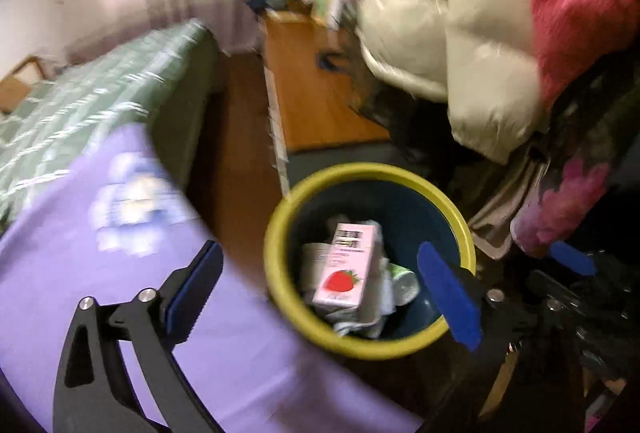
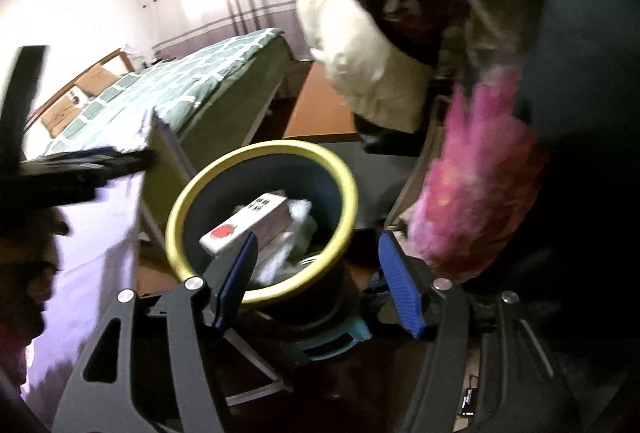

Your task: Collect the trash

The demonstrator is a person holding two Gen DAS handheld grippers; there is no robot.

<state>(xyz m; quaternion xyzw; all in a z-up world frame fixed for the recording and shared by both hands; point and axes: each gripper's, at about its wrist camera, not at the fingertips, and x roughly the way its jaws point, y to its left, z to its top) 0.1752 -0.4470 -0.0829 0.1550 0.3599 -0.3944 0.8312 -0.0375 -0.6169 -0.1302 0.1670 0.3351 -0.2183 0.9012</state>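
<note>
A dark bin with a yellow rim point(image 1: 280, 297) stands on the floor; it also shows in the right wrist view point(image 2: 176, 233). Inside lie a pink strawberry milk carton point(image 1: 346, 269) point(image 2: 244, 223), crumpled white paper point(image 1: 384, 297) point(image 2: 298, 221) and a small cup. My left gripper point(image 1: 320, 269) is open and empty, its blue pads spread above the bin. My right gripper point(image 2: 318, 247) is open and empty over the bin's near rim. The right gripper's blue pad point(image 1: 572, 257) shows at the right of the left wrist view.
A purple cloth point(image 1: 120, 253) covers a table left of the bin. A bed with a green checked cover point(image 2: 180, 81) lies behind. White and pink jackets point(image 1: 460, 33) hang over the bin's right side. A wooden floor point(image 1: 320, 93) runs back to curtains.
</note>
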